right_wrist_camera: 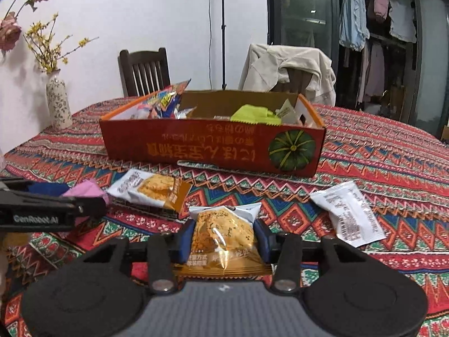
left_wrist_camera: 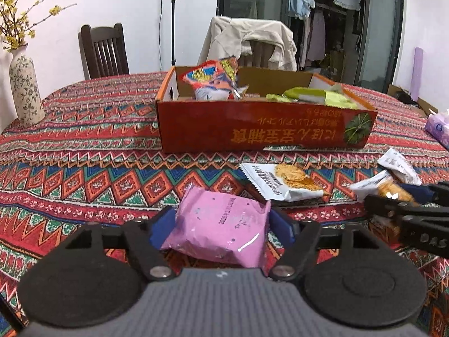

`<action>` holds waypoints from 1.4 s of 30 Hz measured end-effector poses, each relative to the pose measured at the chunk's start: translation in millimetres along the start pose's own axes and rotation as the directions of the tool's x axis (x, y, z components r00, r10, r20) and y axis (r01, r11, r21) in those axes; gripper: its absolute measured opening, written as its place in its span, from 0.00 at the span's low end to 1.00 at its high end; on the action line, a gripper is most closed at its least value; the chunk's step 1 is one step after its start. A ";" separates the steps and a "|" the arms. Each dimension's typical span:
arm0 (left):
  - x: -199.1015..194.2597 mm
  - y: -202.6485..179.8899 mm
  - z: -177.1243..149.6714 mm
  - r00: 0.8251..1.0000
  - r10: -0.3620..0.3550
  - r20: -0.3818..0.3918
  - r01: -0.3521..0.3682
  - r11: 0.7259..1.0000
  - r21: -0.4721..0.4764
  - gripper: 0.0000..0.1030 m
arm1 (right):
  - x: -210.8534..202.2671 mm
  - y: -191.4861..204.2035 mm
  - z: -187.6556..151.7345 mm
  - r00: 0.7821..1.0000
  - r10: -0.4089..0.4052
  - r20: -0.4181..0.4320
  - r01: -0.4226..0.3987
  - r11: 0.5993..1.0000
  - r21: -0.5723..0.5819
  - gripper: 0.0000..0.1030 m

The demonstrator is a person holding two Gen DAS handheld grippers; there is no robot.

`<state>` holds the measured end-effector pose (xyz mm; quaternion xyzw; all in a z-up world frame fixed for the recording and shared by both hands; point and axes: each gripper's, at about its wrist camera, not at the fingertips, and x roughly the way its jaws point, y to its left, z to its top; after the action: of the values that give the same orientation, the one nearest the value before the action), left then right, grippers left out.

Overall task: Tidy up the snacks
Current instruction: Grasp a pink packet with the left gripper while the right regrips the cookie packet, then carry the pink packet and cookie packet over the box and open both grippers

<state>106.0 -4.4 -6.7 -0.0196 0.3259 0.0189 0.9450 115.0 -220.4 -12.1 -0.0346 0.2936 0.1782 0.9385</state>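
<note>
While both grippers hold a packet each, nothing has reached the box yet.

L gripper (left_wrist_camera: 221, 227): clamped on pink packet (left_wrist_camera: 219, 227), blue pads pressing both sides; packet at 6 o'clock in left view, just above the tablecloth (left_wrist_camera: 84, 151).

R gripper (right_wrist_camera: 223, 238): clamped on orange cracker packet (right_wrist_camera: 224, 233), at 6 o'clock in right view.

Box (left_wrist_camera: 252, 129): red carton at 12 o'clock, open top, already has red-blue bag (left_wrist_camera: 216, 78) on its left side & green packets (left_wrist_camera: 314, 95) on its right.

Loose snacks: cracker packet w/ white end (right_wrist_camera: 151, 191) at 10 o'clock in right view; white sachet (right_wrist_camera: 348, 213) at 3 o'clock. Both flat on cloth, near side of box.

Risk 1: foil is slick & puffy, so pinch may slip mid-lift; pink one looks held near its edge.

Risk 2: grippers sit close together; both heading to box at once could collide.

Risk 3: near wall of box is tall; a low carry would snag the packet or shove the box.

Risk 4: hard squeeze prob crushes crackers.
</note>
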 end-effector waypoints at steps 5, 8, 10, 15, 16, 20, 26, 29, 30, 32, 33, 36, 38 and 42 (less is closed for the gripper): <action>13.7 2.8 0.4 0.999 0.015 -0.049 -0.015 1.000 0.002 0.94 | -9.2 -2.3 -0.5 1.000 -0.008 0.025 0.008 1.000 0.008 0.43; 20.9 4.3 1.5 0.997 0.023 -0.076 -0.021 1.000 0.018 0.99 | -10.1 -2.5 -3.2 1.000 -0.010 0.022 0.010 1.000 0.014 0.43; 22.1 6.3 2.7 0.997 0.013 -0.082 -0.012 1.000 0.015 0.98 | -10.2 -2.4 -4.5 1.000 -0.012 0.020 0.011 1.000 0.020 0.43; 13.6 10.7 1.5 0.999 -0.002 -0.049 0.003 1.000 0.028 0.75 | -13.1 -1.8 -5.8 1.000 -0.011 0.025 0.010 1.000 0.025 0.43; 12.1 12.0 0.6 0.999 -0.002 -0.043 0.004 1.000 0.029 0.73 | -13.7 -1.6 -5.4 1.000 -0.012 0.026 0.011 1.000 0.025 0.43; 6.1 15.9 -3.0 1.000 0.008 -0.021 -0.007 1.000 0.027 0.72 | -16.3 -0.1 -4.4 0.999 -0.014 0.035 0.014 1.000 0.021 0.43; -2.9 22.0 -2.0 1.000 0.008 0.006 -0.008 1.000 0.011 0.72 | -19.9 1.5 -3.6 0.999 -0.022 0.047 0.021 1.000 0.017 0.43; -11.4 23.9 2.3 0.999 0.006 0.035 -0.006 1.000 0.007 0.72 | -21.8 2.2 -1.5 0.998 -0.027 0.055 0.026 1.000 0.015 0.43; -14.1 24.2 4.4 0.999 0.005 0.045 -0.005 1.000 0.008 0.72 | -22.4 2.6 -0.8 0.998 -0.029 0.059 0.028 1.000 0.014 0.43; -19.1 23.9 10.0 0.998 0.004 0.065 -0.005 1.000 0.010 0.72 | -22.5 2.1 2.1 0.997 -0.032 0.067 0.031 0.999 0.011 0.43; -20.4 23.0 13.7 0.997 0.004 0.074 -0.005 1.000 0.011 0.72 | -22.8 2.0 4.4 0.997 -0.034 0.072 0.034 0.999 0.010 0.43; -24.5 20.7 26.1 0.995 -0.002 0.100 0.000 1.000 0.017 0.72 | -24.2 1.5 14.0 0.995 -0.039 0.095 0.039 0.999 0.004 0.43; -25.7 17.8 35.2 0.993 -0.005 0.118 0.002 1.000 0.025 0.72 | -24.9 1.2 22.5 0.993 -0.038 0.115 0.039 0.999 -0.001 0.43; -23.2 9.8 59.0 0.989 -0.012 0.151 0.006 0.999 0.042 0.72 | -24.7 -0.2 42.3 0.987 -0.041 0.157 0.043 0.999 -0.009 0.43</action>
<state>123.6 7.8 53.8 0.0001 0.2537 0.0091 0.9672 119.0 -221.1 36.6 -0.0326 0.2167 0.1626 0.9620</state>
